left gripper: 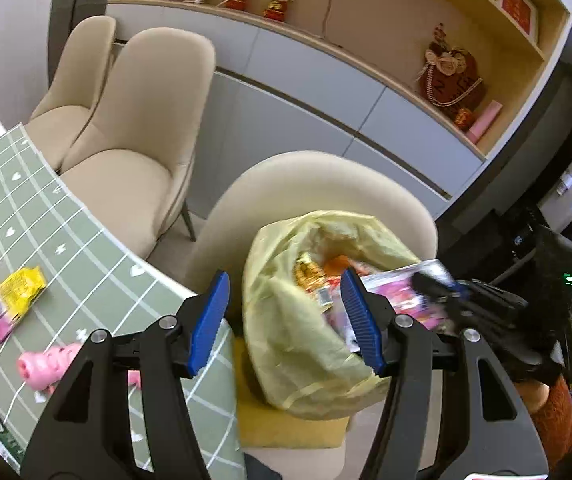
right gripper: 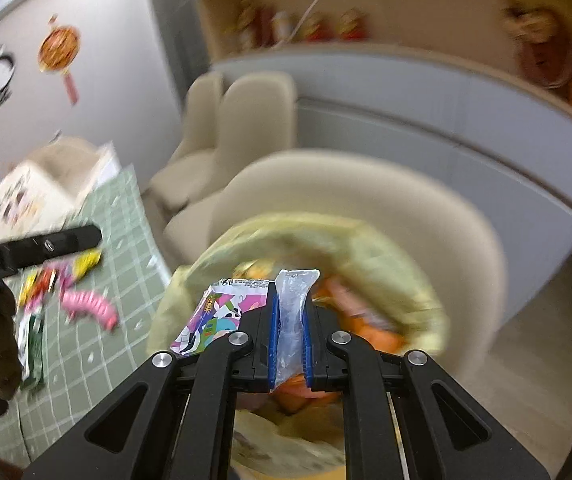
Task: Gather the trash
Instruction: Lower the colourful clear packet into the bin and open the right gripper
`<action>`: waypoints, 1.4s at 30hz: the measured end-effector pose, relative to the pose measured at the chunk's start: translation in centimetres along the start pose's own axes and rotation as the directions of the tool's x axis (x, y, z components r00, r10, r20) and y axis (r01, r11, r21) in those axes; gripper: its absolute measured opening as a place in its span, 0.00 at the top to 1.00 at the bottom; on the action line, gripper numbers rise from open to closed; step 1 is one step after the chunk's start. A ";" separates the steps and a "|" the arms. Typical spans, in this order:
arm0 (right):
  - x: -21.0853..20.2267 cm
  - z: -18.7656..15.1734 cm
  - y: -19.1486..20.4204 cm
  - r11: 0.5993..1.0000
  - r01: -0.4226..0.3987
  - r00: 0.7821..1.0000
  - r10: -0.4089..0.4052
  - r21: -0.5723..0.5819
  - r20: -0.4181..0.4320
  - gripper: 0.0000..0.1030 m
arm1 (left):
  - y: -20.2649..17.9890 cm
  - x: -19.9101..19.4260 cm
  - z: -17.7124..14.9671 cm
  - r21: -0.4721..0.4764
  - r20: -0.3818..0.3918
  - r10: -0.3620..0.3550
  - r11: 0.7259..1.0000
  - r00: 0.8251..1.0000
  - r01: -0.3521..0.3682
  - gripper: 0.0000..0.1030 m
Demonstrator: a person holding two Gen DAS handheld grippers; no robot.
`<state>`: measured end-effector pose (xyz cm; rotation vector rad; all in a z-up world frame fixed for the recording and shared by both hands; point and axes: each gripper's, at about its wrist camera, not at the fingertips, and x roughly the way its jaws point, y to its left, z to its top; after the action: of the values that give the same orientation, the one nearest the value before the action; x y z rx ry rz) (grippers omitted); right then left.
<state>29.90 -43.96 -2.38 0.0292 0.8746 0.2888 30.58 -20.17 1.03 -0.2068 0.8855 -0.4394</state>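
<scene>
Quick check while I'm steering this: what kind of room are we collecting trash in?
Most likely a home dining area. Cushioned beige dining chairs stand along a table with a green grid tablecloth, and a built-in sideboard with a wooden display shelf of ornaments lines the wall. A yellow trash bag sits on the nearest chair.

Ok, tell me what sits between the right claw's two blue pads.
A crinkled clear plastic wrapper, pinched between the pads of the right claw, with a colourful printed packet hanging off its left side. The right wrist view shows it, above the open yellow bag.
</scene>
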 end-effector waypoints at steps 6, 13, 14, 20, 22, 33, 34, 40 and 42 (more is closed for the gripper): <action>3.7 -1.1 -1.6 0.990 0.127 0.980 -0.134 -0.059 -0.148 0.89 | 2.0 -0.3 -1.1 -0.042 -0.012 0.010 0.999 1.000 -0.010 0.46; 3.6 -1.3 -2.0 0.998 0.059 0.987 -0.057 0.007 -0.150 0.89 | 2.9 0.1 -1.6 -0.072 -0.024 0.006 0.997 1.000 -0.008 0.46; 3.2 -1.3 -2.2 0.998 0.052 0.989 -0.048 0.019 -0.139 0.87 | 2.8 0.0 -1.7 -0.068 -0.025 0.004 0.998 1.000 -0.005 0.46; 0.1 -1.4 -1.7 0.997 0.070 0.997 -0.068 0.045 -0.047 0.62 | 2.4 -1.2 -2.2 -0.063 -0.012 -0.002 0.998 1.000 0.001 0.46; -1.2 -1.3 -1.5 0.995 0.085 0.996 -0.084 0.052 -0.019 0.61 | 2.7 -2.2 -2.8 -0.071 -0.002 0.004 0.997 1.000 -0.004 0.46; -6.3 -1.1 5.9 0.999 -0.014 0.993 0.020 -0.049 0.121 0.59 | 8.6 -10.1 -9.2 -0.148 0.088 0.221 0.967 0.971 -0.207 0.46; -6.2 -1.2 7.4 0.997 -0.029 0.992 0.038 -0.069 0.123 0.59 | 9.5 -10.9 -9.9 -0.165 0.090 0.247 0.959 0.965 -0.230 0.46; -3.8 -1.3 14.5 0.976 -0.161 0.983 0.173 -0.145 0.069 0.59 | 17.1 -17.2 -14.3 -0.303 0.092 0.428 0.872 0.899 -0.384 0.46; -2.8 -1.6 17.0 0.963 -0.198 0.977 0.210 -0.182 0.049 0.59 | 19.9 -19.3 -15.8 -0.361 0.086 0.483 0.830 0.872 -0.424 0.46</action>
<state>22.98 -28.51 1.14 -0.0351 0.7768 0.5547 13.22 6.35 -2.23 -0.3276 0.7995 0.1810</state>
